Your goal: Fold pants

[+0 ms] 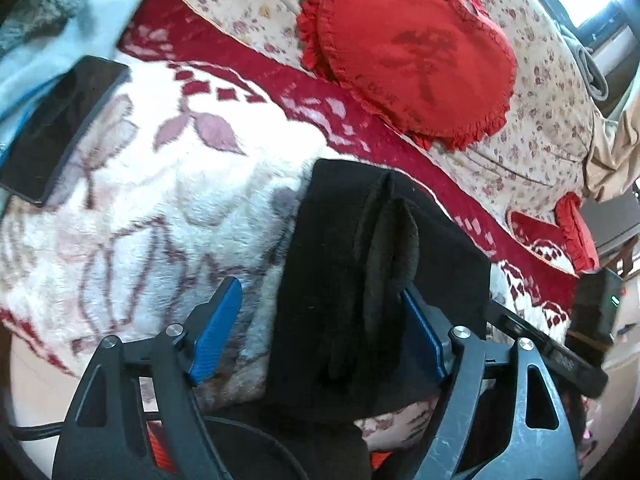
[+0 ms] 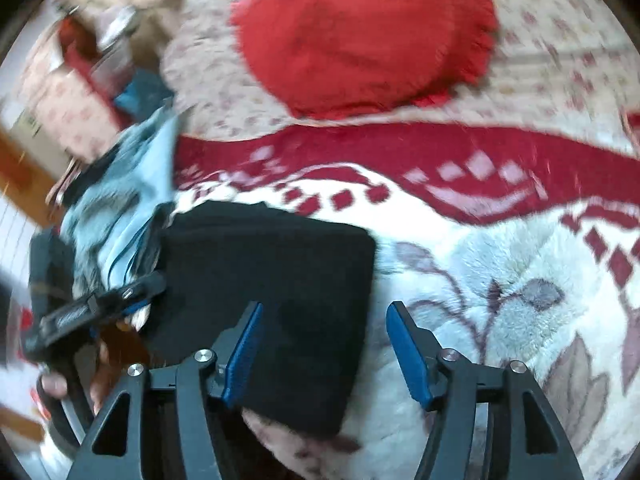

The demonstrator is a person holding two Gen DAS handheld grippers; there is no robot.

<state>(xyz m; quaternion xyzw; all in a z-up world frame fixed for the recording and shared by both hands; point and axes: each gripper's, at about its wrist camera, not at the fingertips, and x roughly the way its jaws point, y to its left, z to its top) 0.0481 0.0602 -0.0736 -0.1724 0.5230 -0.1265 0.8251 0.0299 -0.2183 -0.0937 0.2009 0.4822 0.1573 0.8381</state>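
On the white-and-red flowered blanket (image 1: pixel 132 208) lie the black pants (image 1: pixel 352 280), folded into a compact, thick rectangle. Seen from the left wrist, the stacked layers show as rounded folded edges along the top of the bundle, and the near end of the bundle runs down between the two blue pads. The left hand-held gripper (image 1: pixel 320 328) has its fingers spread wide: the right pad sits against the side of the pants, while the left pad stands off over bare blanket, so nothing is clamped. From the right wrist, the pants (image 2: pixel 272 292) show a straight right edge and a squared far corner. The right hand-held gripper (image 2: pixel 324 352) is also spread apart; its left pad hangs over the black cloth and its right pad over blanket, with the pants' right edge running between them. The view is blurred, so contact cannot be told.

Right of the pants, the blanket lies open and flat. Left of them, a pale blue garment (image 2: pixel 120 208) crowds their edge. Beyond, the blanket's dark red border meets a floral bedspread (image 1: pixel 248 4) carrying a red frilled heart-shaped cushion (image 1: pixel 408 52). A dark phone (image 1: pixel 60 132) rests on the blanket well apart from the pants.
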